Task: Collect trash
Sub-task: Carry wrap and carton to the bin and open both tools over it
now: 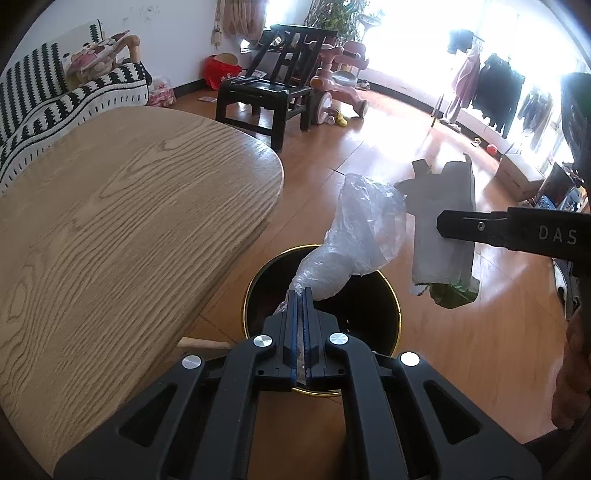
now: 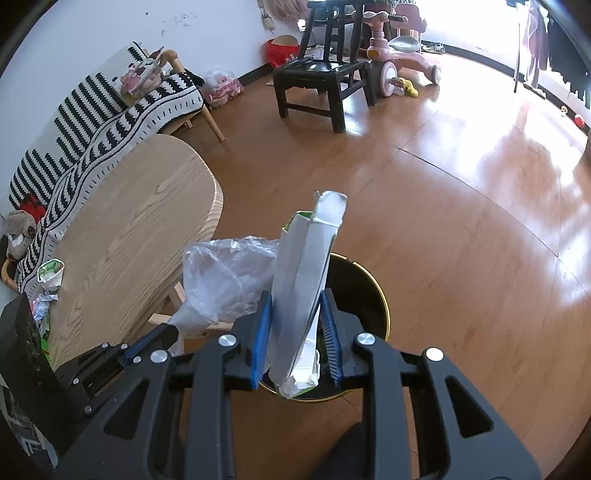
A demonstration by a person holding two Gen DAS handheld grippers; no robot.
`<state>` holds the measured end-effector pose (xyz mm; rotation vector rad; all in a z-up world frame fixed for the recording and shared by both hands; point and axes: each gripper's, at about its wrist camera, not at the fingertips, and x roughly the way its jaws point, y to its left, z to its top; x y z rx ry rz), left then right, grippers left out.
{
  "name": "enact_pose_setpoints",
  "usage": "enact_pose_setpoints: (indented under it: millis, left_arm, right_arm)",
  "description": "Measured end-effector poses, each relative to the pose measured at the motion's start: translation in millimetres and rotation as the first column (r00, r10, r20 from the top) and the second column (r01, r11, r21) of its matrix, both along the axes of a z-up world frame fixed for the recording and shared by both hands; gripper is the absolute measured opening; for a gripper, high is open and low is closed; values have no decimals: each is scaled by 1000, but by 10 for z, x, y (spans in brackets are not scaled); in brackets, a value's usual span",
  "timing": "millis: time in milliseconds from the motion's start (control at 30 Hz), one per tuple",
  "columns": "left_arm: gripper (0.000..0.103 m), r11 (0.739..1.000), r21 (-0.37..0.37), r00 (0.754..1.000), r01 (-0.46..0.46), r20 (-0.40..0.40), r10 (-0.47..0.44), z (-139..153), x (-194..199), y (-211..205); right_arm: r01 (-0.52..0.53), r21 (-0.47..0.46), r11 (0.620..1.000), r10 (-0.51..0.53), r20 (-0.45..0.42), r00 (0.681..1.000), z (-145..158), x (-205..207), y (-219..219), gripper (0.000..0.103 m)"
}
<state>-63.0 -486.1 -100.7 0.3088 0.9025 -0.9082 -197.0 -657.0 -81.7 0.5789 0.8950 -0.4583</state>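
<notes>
L gripper (image 1: 300, 295) lower centre, jaws closed on plastic bag (image 1: 354, 236), R gripper (image 2: 295, 314) jaws narrow, clamping carton (image 2: 306, 266), both angled down over bin (image 1: 369, 295) beside table (image 1: 129, 221).

Glossy orange-brown wood floor (image 2: 461, 206), big glare patches where daylight pours in from the blown-out windows (image 1: 413, 40) on the far side. Plain white wall (image 2: 207, 40) with a dark skirting along the bottom, a few scuffs up high. Light oak table (image 1: 122, 229) with a rounded end, heavy grain. Sofa (image 2: 96, 122) behind it under a black-and-white zigzag throw, plush toys scattered on top. Dark lacquered wooden chair (image 1: 266, 96) out in the open, pink kids' tricycle (image 1: 340, 85) parked just beside it, small yellow toy (image 2: 410, 88) on the floor nearby. Red bag (image 1: 219, 72) against the wall. Clothes rack (image 1: 491, 92) with dark garments by the windows, leafy plant (image 1: 340, 14) behind the chair.
</notes>
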Motion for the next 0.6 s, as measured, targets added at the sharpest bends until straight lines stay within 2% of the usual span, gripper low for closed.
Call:
enact_pose_setpoints:
  millis: [133, 167, 200, 267, 300, 333, 400, 467, 600]
  left_arm:
    - [2, 1000, 2, 1000, 15, -15, -15, -43, 3, -42]
    - [2, 1000, 5, 1000, 15, -14, -15, -55, 8, -50]
    - [3, 1000, 7, 1000, 17, -12, -17, -67, 9, -61]
    - [6, 999, 24, 1000, 29, -10, -28, -97, 1, -98]
    - [17, 999, 32, 1000, 30, -7, -30, -109, -3, -113]
    - [43, 999, 33, 999, 32, -6, -32, -117, -6, -120]
    - [79, 1000, 19, 1000, 16, 7, -16, -102, -12, -103]
    - [80, 1000, -13, 1000, 6, 18, -5, -56, -26, -68]
    - [81, 1000, -23, 1000, 19, 22, -18, -8, -48, -51]
  right_arm:
    - [7, 0, 1000, -7, -2, 1000, 2, -4, -9, 29]
    - [14, -1, 1000, -14, -3, 1000, 7, -15, 5, 36]
    - [20, -2, 1000, -20, -3, 1000, 14, -9, -1, 50]
    - [34, -10, 999, -34, 3, 999, 30, -33, -11, 68]
    - [39, -18, 999, -39, 7, 999, 44, -42, -11, 69]
    - [41, -21, 999, -40, 10, 999, 50, -47, -17, 69]
    - [44, -18, 999, -44, 13, 999, 53, -53, -21, 70]
    - [49, -16, 999, -49, 11, 999, 46, -52, -35, 71]
    - [56, -16, 998, -56, 20, 998, 69, -51, -32, 73]
